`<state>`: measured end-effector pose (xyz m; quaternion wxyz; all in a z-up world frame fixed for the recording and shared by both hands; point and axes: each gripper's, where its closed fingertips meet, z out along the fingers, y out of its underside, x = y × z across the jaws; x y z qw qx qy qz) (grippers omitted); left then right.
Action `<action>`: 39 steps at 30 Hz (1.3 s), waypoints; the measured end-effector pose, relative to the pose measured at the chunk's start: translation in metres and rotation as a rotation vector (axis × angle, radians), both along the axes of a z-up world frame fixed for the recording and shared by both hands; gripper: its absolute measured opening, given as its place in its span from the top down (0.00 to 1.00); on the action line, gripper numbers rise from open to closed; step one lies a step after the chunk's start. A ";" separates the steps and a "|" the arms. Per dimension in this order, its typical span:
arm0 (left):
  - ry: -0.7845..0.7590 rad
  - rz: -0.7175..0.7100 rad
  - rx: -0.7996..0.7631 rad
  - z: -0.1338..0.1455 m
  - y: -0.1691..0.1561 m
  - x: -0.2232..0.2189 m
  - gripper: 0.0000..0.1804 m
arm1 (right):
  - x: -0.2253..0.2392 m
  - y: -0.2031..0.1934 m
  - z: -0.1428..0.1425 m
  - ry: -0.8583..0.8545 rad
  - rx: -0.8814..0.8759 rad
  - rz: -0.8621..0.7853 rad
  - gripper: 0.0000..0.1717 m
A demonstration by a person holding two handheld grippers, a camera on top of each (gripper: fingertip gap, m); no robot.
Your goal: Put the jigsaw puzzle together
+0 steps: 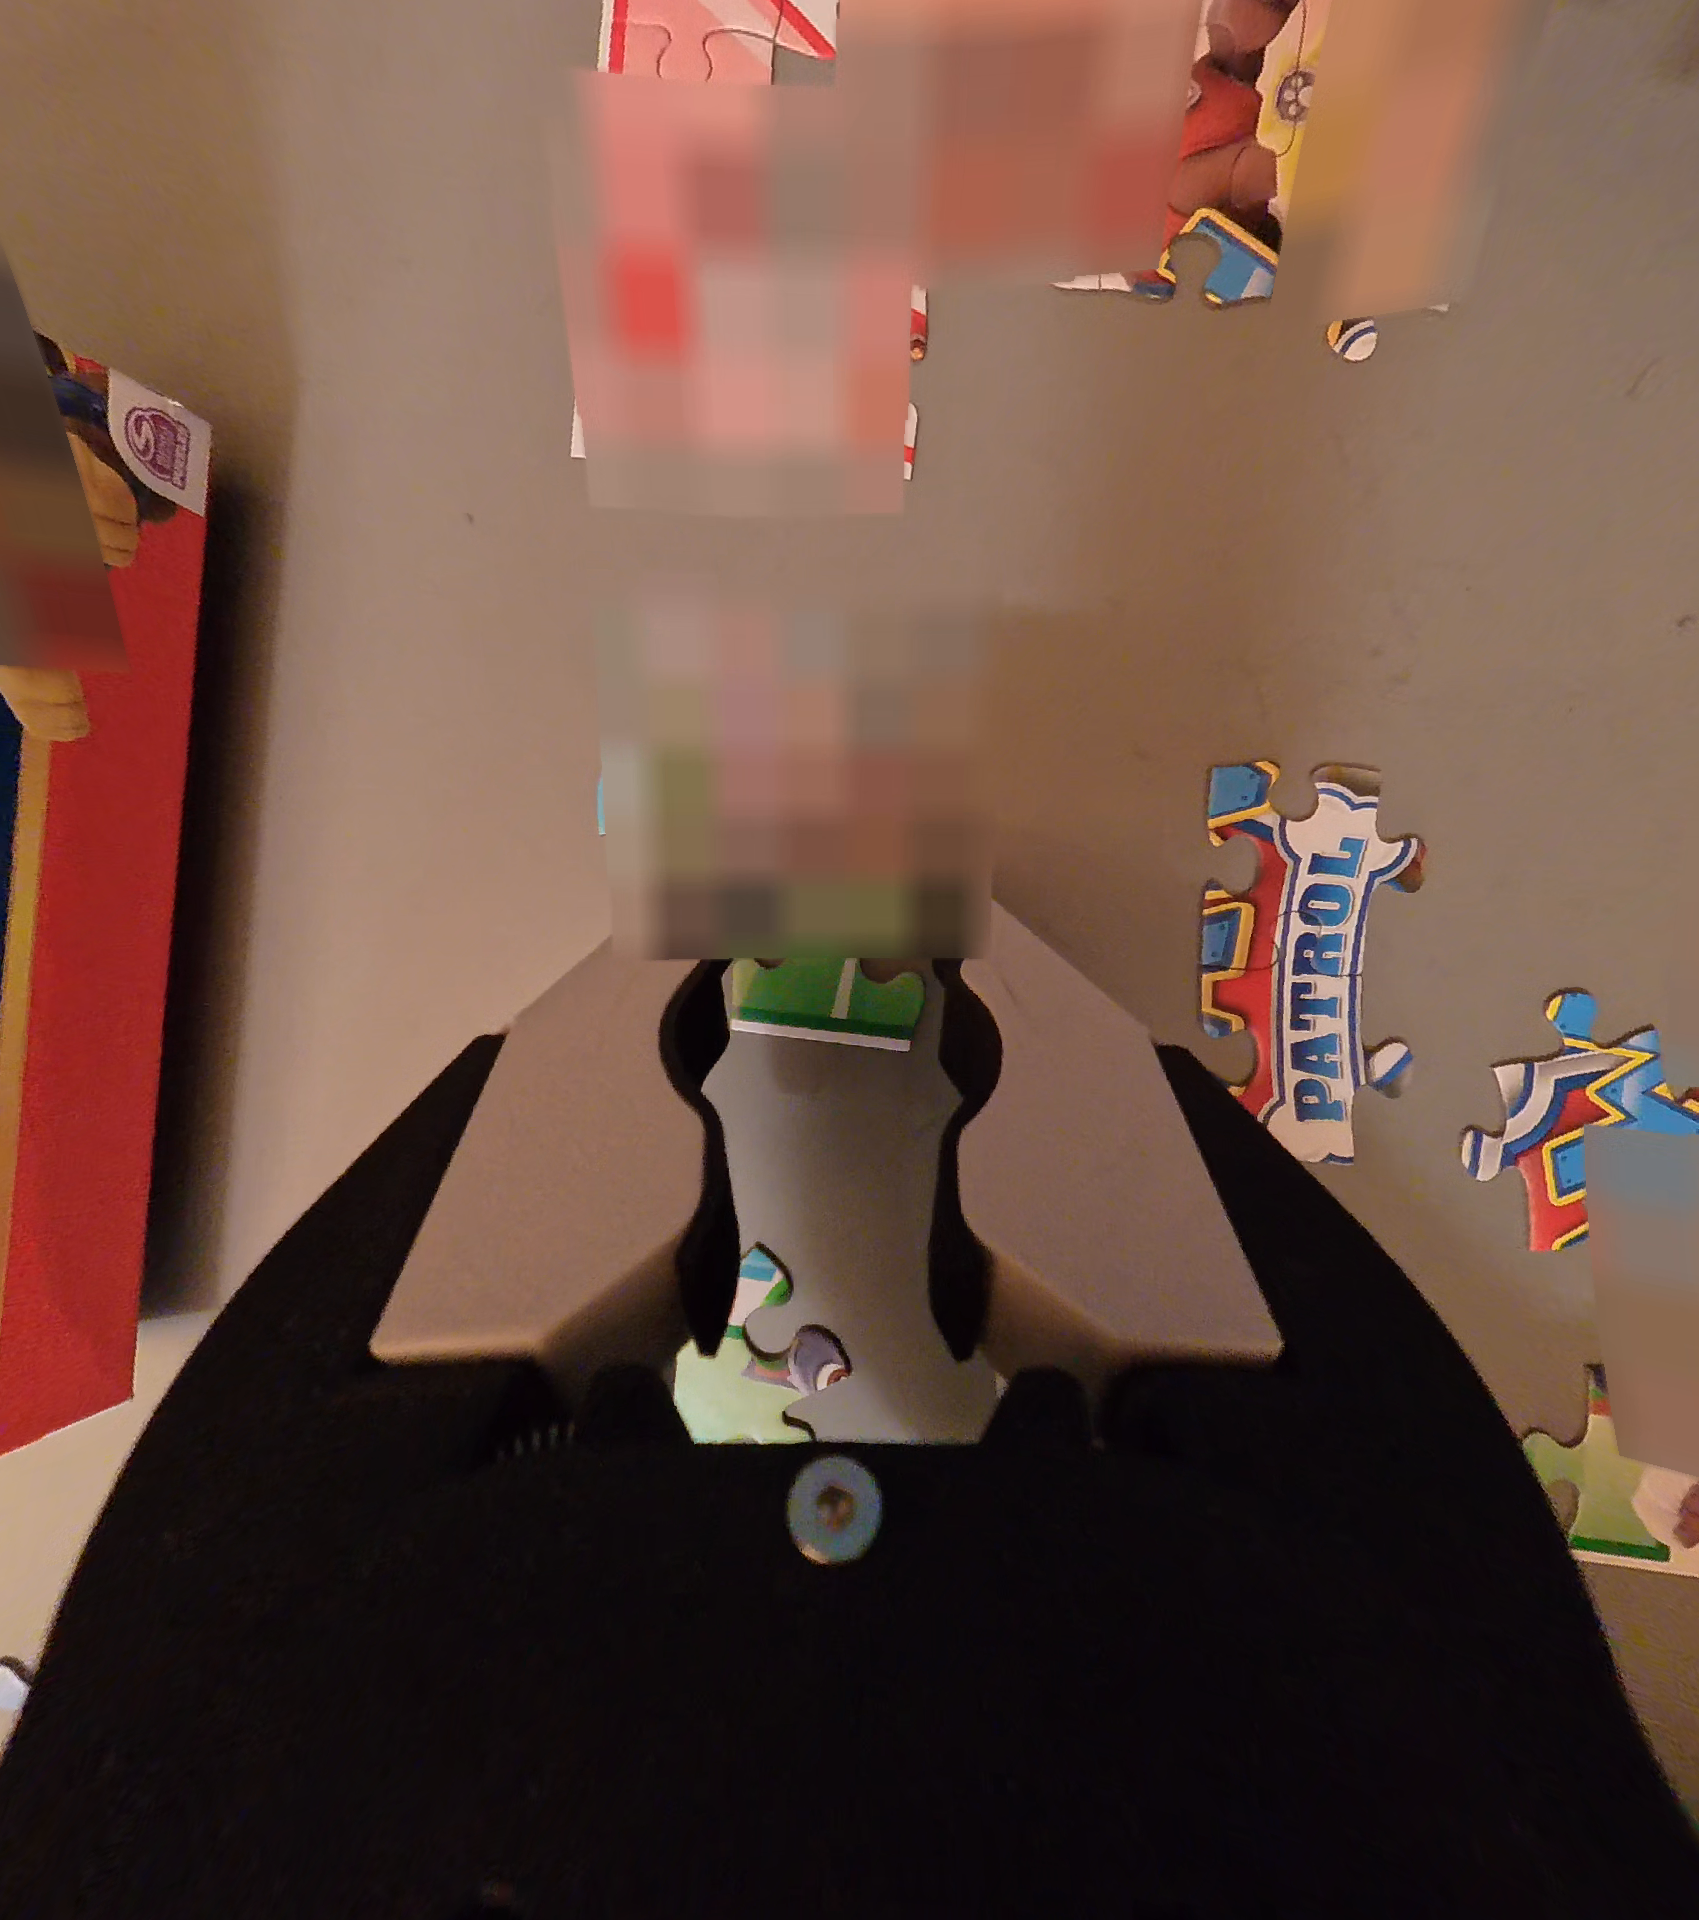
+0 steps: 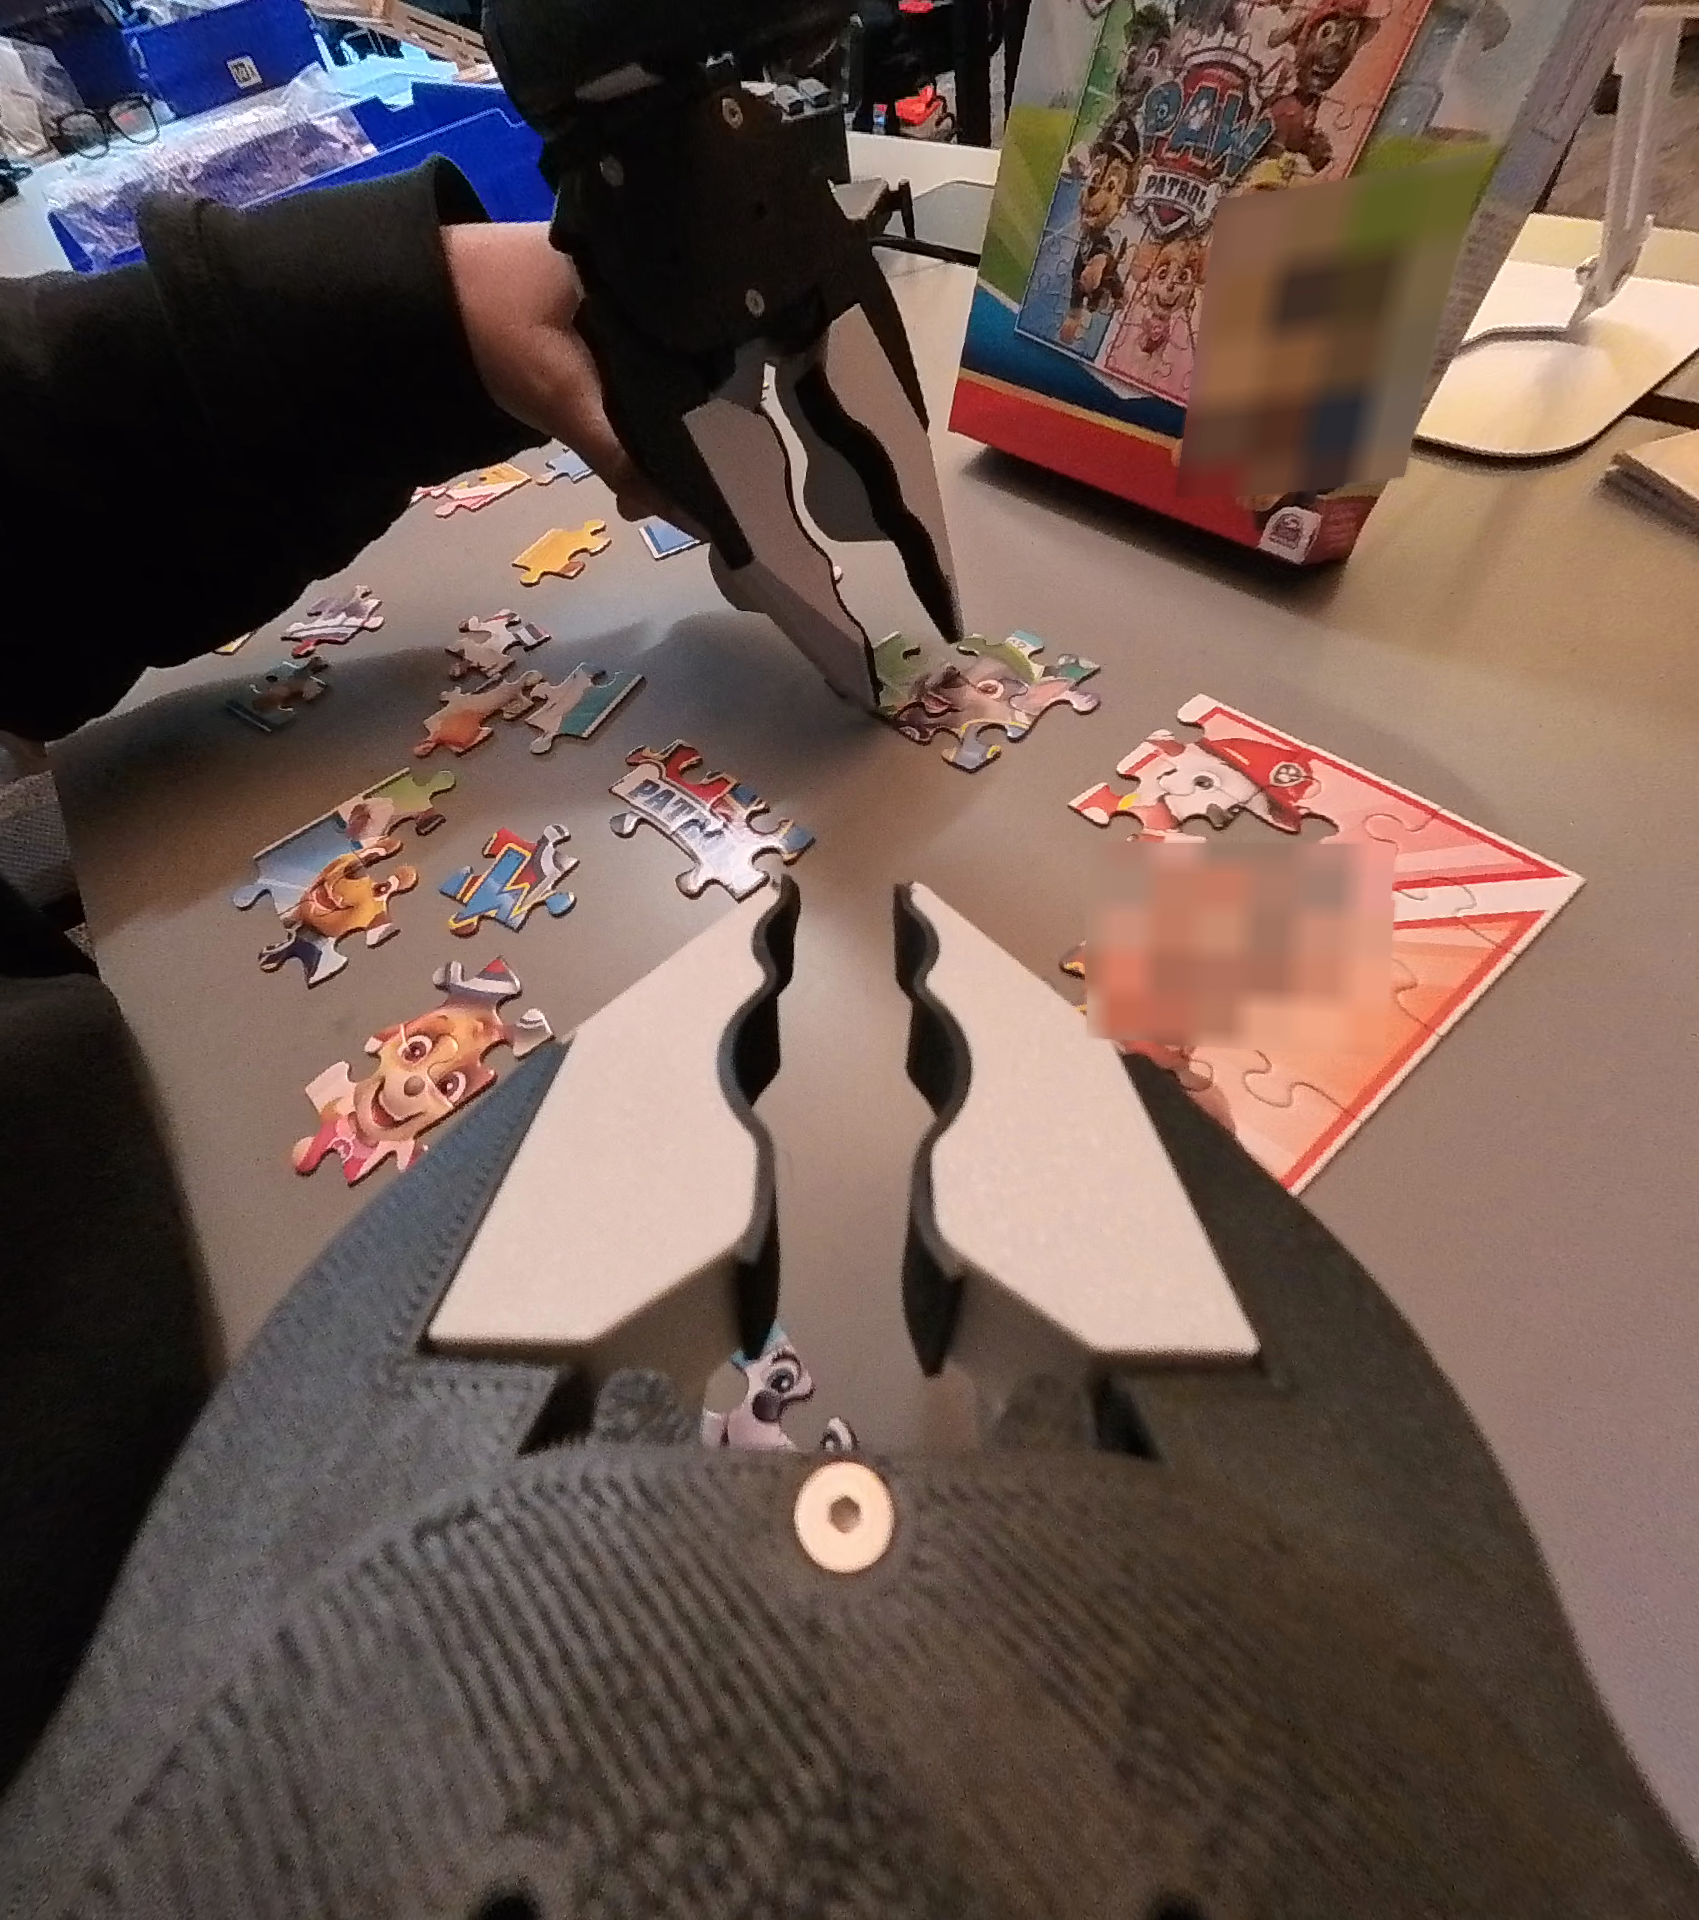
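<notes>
The puzzle box (image 2: pixel 1115 260) stands upright on the grey tabletop (image 2: pixel 1447 727); its contents cannot be seen. Loose jigsaw pieces and joined sections lie flat on the tabletop.

Left hand-held gripper (image 2: pixel 912 665): tips are down at the tabletop, astride the green edge of a small joined cluster of pieces (image 2: pixel 996 691). The fingers stand apart; whether the pads press on the cluster cannot be told. In the left wrist view the cluster's green edge (image 1: pixel 829 1003) lies between the fingertips.

Right hand-held gripper (image 2: pixel 843 904): held above the tabletop, fingers slightly apart with only bare tabletop showing between them. Nearest items: a joined logo section (image 2: pixel 710 821) just beyond the left fingertip, and a pink-red assembled corner section (image 2: pixel 1396 935) to the right. Further single pieces lie to the left, near the dark sleeve (image 2: pixel 149 416).
</notes>
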<state>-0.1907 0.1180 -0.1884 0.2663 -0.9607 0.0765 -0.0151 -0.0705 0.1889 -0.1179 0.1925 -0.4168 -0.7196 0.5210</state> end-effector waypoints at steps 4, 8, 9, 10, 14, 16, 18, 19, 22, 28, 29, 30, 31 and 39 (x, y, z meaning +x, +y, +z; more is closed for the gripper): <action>0.002 0.003 0.003 0.000 0.000 -0.001 0.81 | 0.001 0.001 0.000 -0.001 -0.005 -0.003 0.90; 0.012 0.002 -0.004 -0.001 0.001 -0.001 0.81 | 0.000 0.000 0.000 0.000 -0.005 -0.001 0.90; 0.018 0.002 -0.010 -0.003 0.000 -0.002 0.81 | 0.000 0.000 0.000 0.001 -0.006 0.000 0.90; 0.020 0.002 -0.013 -0.004 0.000 -0.002 0.81 | 0.001 0.000 0.000 0.001 -0.005 0.001 0.90; -0.006 0.003 0.019 0.003 0.003 0.001 0.81 | 0.001 0.000 0.000 0.000 -0.001 0.000 0.90; -0.037 0.009 0.053 0.010 0.006 0.004 0.82 | 0.001 0.001 0.000 0.000 -0.004 -0.002 0.90; -0.041 0.014 0.061 0.012 0.008 0.003 0.83 | 0.001 0.001 0.000 0.000 -0.008 -0.003 0.90; -0.032 0.018 0.057 0.011 0.008 0.002 0.85 | 0.001 0.001 0.001 0.000 -0.010 -0.002 0.90; -0.019 0.017 0.052 0.007 0.010 0.002 0.94 | 0.000 -0.001 0.000 0.000 -0.008 0.003 0.90; -0.019 0.030 0.042 0.001 0.013 0.001 0.98 | 0.001 -0.001 -0.002 -0.006 -0.005 0.004 0.90; -0.017 0.030 0.039 0.000 0.013 0.001 0.99 | 0.000 -0.001 -0.002 -0.006 -0.007 0.002 0.90; -0.018 0.029 0.034 -0.001 0.012 0.001 0.99 | 0.001 0.000 -0.002 -0.007 -0.009 0.001 0.90; -0.020 0.028 0.028 -0.002 0.012 0.002 0.99 | 0.001 0.000 -0.002 -0.007 -0.011 0.001 0.90; -0.028 0.029 0.028 -0.003 0.012 0.003 1.00 | 0.000 -0.001 -0.003 -0.007 -0.011 0.006 0.90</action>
